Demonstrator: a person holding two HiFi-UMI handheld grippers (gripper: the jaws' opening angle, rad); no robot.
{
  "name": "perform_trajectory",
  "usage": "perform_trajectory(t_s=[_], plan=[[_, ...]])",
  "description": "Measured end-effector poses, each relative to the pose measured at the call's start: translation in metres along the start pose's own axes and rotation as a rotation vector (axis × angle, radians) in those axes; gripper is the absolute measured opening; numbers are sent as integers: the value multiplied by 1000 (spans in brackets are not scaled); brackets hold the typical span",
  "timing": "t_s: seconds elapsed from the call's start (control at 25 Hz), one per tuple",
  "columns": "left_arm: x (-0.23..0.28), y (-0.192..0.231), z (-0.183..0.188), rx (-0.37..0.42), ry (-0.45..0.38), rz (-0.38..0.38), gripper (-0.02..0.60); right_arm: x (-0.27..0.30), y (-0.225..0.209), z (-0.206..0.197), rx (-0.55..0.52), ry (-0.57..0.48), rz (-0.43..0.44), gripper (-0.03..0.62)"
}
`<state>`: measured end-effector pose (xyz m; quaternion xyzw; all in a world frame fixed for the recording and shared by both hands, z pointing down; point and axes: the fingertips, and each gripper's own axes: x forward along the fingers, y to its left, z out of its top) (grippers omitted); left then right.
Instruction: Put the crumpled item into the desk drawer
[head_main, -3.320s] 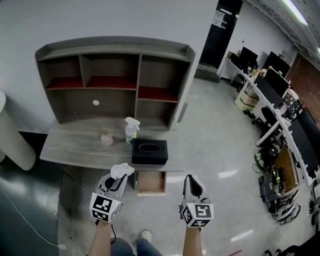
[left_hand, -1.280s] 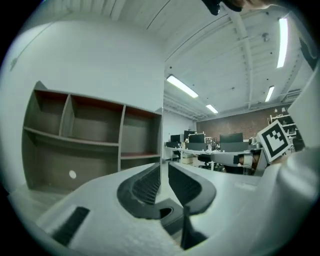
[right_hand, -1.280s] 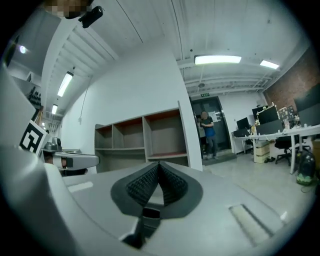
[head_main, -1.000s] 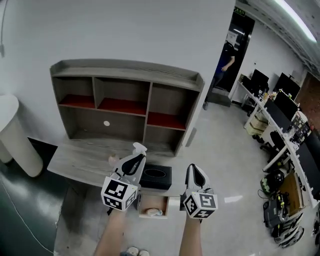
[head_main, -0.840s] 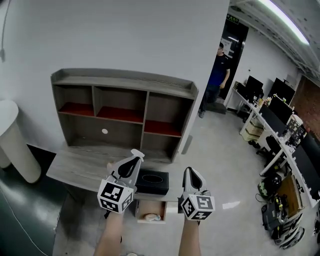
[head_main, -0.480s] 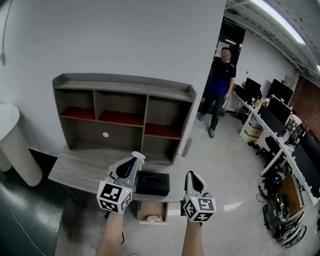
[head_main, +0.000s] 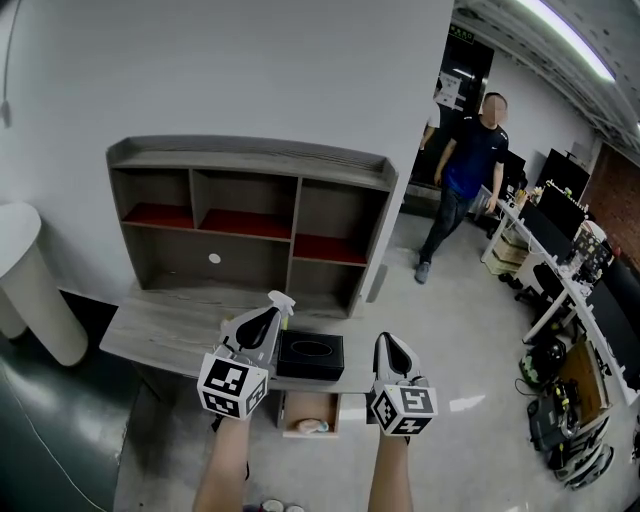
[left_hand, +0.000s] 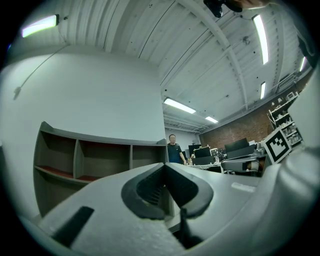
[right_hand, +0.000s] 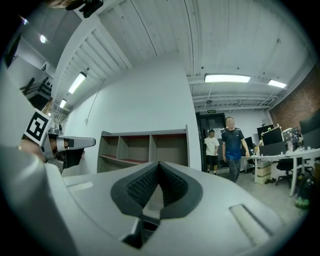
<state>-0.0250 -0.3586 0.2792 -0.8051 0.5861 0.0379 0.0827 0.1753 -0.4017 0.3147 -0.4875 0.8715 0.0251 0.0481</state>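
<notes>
The crumpled white item (head_main: 309, 427) lies inside the open drawer (head_main: 290, 410) under the grey desk (head_main: 150, 330). Both grippers hover above the desk's front edge, higher than the drawer. My left gripper (head_main: 270, 320) is shut and empty, its tip in front of the spray bottle (head_main: 284, 299). My right gripper (head_main: 387, 343) is also shut with nothing in it, to the right of the black tissue box (head_main: 311, 356). In the left gripper view the pads meet at the left gripper (left_hand: 164, 167). The right gripper view shows the right gripper (right_hand: 158, 166) closed at the tip.
A hutch with open shelves (head_main: 245, 215) stands on the back of the desk. A person (head_main: 463, 170) walks in from the doorway at the right. A white rounded object (head_main: 22, 275) stands at the left. Office desks with monitors (head_main: 565, 250) line the far right.
The left gripper earlier held the crumpled item; it now lies in the drawer and the gripper is empty and higher. A person has walked in from the doorway.
</notes>
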Motion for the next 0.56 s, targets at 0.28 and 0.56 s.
perform_trajectory(t_s=[0.28, 0.56], plan=[[-1, 0, -5, 0, 15, -1, -2, 1, 4, -1, 4, 3, 12, 12], [-1, -2, -8, -3, 23, -3, -2, -1, 3, -3, 2, 9, 10, 12]])
